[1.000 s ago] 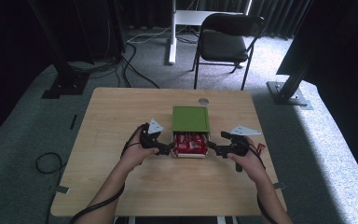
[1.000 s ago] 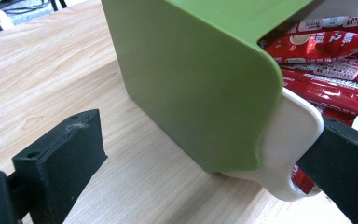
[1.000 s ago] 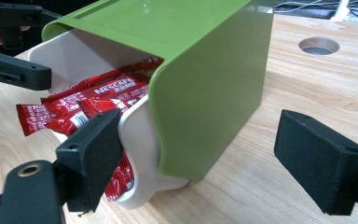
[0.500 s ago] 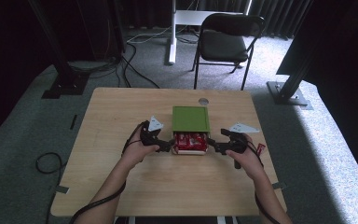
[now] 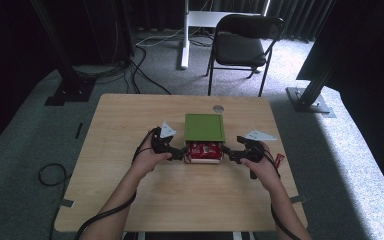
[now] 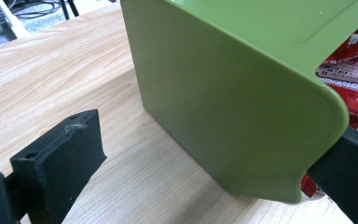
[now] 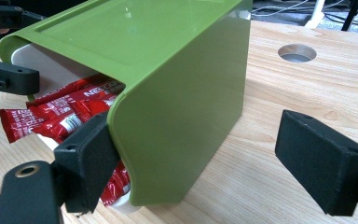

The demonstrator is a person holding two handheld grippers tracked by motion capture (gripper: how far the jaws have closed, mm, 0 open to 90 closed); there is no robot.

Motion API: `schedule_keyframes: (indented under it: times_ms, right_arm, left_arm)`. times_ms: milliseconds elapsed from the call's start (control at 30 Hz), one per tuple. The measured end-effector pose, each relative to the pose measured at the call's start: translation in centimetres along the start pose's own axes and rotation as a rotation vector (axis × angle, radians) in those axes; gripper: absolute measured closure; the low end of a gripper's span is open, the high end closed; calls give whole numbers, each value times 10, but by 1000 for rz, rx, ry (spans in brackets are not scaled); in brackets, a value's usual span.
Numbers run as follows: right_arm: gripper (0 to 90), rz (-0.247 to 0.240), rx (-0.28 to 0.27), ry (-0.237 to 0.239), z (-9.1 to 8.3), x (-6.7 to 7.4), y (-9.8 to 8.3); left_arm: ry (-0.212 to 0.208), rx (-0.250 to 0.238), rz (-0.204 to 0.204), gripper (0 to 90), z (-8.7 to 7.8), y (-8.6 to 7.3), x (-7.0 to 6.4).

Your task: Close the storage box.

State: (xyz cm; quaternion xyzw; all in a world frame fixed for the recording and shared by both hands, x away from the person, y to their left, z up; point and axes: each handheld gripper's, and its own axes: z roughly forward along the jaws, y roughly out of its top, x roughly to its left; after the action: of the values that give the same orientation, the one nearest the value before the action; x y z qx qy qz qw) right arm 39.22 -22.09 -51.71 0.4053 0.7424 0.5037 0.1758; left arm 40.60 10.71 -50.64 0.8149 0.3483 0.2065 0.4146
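Green plastic forms the box (image 5: 204, 127) that sits at the middle of the wooden bench (image 5: 130, 125), with a white drawer (image 5: 204, 159) drawn out of its near end and full of red packets (image 5: 204, 148). Left tongs (image 5: 180, 151) stand wide at the box's left corner, one jaw by the drawer's front. Right tongs (image 5: 228, 154) stand wide too, straddling the box's right wall at its near corner. A round hole (image 5: 218, 108) lies in the bench behind the box.

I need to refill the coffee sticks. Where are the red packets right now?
In the high view, the red packets lie in a white drawer pulled out of the green box toward the person, mid-table, between the left gripper and right gripper.
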Motion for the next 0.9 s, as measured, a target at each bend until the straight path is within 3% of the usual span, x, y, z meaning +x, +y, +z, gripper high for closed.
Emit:
schedule_keyframes:
  times_ms: [200,433,633,900]
  right_arm:
    - [147,-1,-17,-21,1,2,-1]
    - [169,9,-34,18,0,8,1]
    - [168,18,-45,24,-3,12,2]
    - [167,27,-39,12,-7,15,0]
  left_arm:
    - [1,2,-1,26,0,0,-1]
    - [-22,-5,-13,27,-2,1,-6]
    - [-39,-30,-22,27,-12,2,-10]
    - [-31,-42,-30,27,-24,-6,-13]
